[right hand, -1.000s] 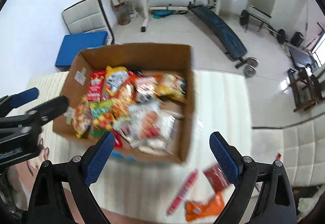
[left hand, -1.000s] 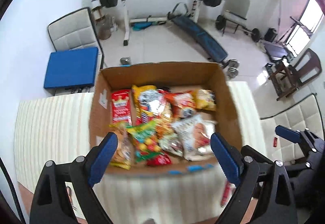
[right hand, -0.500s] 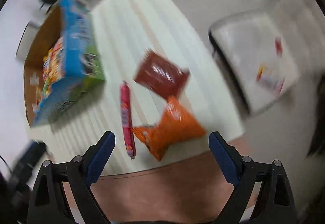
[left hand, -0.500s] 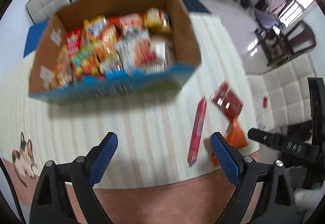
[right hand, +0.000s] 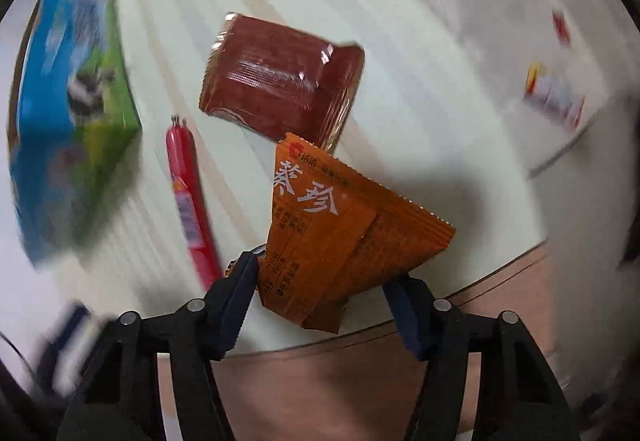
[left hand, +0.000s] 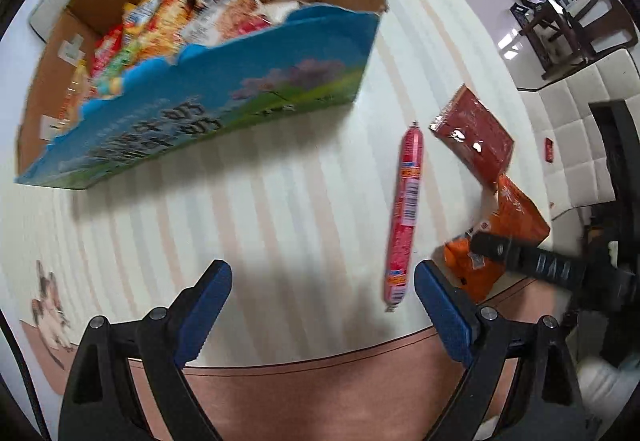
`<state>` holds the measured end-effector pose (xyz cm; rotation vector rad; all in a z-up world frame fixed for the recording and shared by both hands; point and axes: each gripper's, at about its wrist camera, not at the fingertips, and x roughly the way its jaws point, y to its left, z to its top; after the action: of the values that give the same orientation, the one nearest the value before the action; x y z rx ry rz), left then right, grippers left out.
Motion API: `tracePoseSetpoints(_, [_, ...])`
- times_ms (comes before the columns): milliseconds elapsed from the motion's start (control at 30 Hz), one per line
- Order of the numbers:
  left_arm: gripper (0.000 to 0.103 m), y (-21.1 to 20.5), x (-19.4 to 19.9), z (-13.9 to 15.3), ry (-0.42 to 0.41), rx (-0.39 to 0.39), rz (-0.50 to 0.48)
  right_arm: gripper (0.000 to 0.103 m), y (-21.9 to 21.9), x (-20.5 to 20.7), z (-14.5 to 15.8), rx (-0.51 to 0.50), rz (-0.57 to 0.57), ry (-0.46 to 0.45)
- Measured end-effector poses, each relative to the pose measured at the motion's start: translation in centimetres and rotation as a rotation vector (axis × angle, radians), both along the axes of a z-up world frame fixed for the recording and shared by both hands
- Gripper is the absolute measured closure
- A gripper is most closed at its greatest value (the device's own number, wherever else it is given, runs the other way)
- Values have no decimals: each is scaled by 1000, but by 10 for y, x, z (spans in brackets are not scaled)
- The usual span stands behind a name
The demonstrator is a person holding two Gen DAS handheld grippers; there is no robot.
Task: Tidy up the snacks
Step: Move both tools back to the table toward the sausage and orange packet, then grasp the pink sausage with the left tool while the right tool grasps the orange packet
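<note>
You have three loose snacks on the striped counter (left hand: 280, 209), right of the cardboard box (left hand: 224, 109). Box: open top, blue printed front, packed with mixed snack packets (left hand: 208, 9). Red sausage stick (left hand: 406, 209) lies flat, lengthwise, just right of the box's front. Dark red-brown packet (right hand: 280, 81) lies flat beyond it, glossy. Orange packet (right hand: 340, 233), white characters, serrated edges, overlaps the red-brown packet's near corner and reaches the counter's front edge.

An orange packet (right hand: 320, 237) with white lettering lies between the blue pads (right hand: 236, 297) of the right gripper (right hand: 326, 287). Beyond it lies a glossy dark red packet (right hand: 280, 81); left, a pink-red sausage stick (right hand: 186, 197) on the cream striped cloth (right hand: 420, 121).
</note>
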<state>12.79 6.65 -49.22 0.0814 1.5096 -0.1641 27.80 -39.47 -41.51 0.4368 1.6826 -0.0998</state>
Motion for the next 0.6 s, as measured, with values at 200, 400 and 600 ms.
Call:
tracePoseSetpoints(200, [28,-27,17,-19,77,-72,-12,38,-11,-4,0,-51,93,19])
tracePoseSetpoints(400, [68,-59,16,-53,149,-5,-105,38,-29,-11,1,-36,72,18])
tracePoseSetpoints(600, [79,-55,-6,-58,161,6,-128,38,-25,-9,-2,-20,114,30])
